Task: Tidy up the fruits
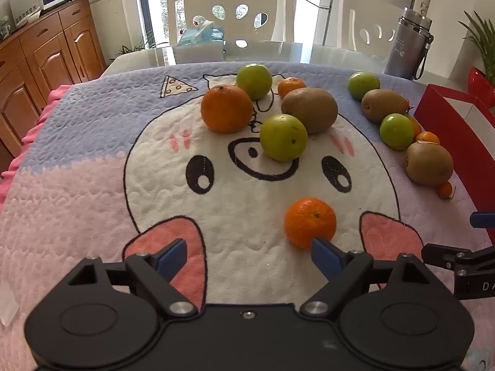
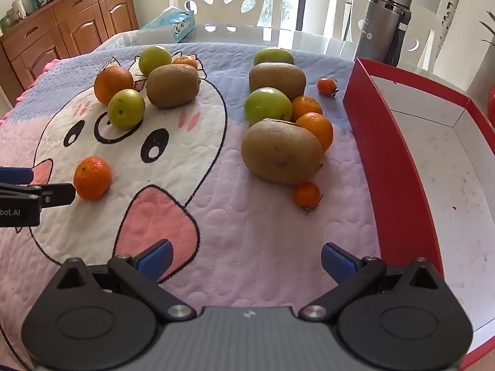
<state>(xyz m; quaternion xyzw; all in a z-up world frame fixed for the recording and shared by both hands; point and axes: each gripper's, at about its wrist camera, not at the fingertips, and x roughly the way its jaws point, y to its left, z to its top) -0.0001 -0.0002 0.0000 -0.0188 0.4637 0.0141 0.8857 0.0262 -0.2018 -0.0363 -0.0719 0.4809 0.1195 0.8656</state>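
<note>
The left gripper was spread wide and empty at the lower centre of the frame; a lone mandarin lay on the blanket just above its right-hand fingertip. The right gripper gaped too, the nearest kiwi well above it.

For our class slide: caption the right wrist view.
Open right gripper faces scattered fruit beside an empty red box.
</note>
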